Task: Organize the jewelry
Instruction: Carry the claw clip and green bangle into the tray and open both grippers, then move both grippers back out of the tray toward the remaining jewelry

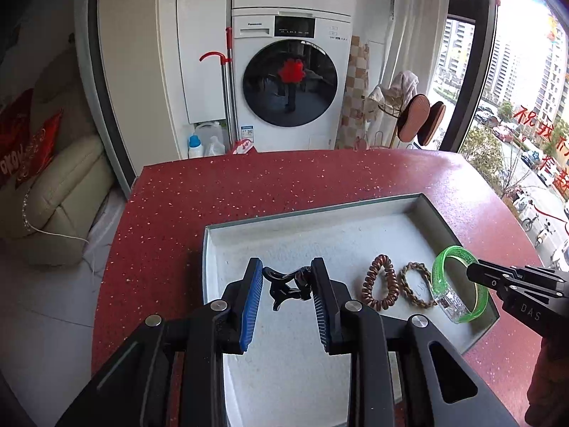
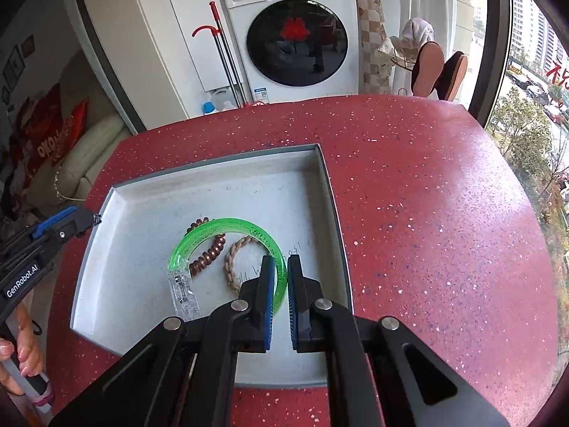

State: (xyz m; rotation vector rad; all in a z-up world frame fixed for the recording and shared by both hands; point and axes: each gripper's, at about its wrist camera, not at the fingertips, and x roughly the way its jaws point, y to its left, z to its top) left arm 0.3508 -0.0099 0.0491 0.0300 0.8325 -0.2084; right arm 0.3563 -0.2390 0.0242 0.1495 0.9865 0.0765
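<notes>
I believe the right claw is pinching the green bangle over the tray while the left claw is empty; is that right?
Not quite: the left claw is not empty; it grips a black clip, as the left wrist view shows. The right claw does pinch the green bangle over the tray.

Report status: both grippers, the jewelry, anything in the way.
Left gripper shut on black clip. Right gripper shut on green bangle, over tray. Two hair ties underneath.

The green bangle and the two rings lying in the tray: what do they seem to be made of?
Green bangle: clear glittery plastic, glossy, with a colourless clasp block, probably acrylic. Brown coil ring: spiral cord like a hair tie, shiny coppery plastic by its look. Braided ring: plaited tan cord, matte, maybe fabric or leather. Tray: pale matte lining.
</notes>
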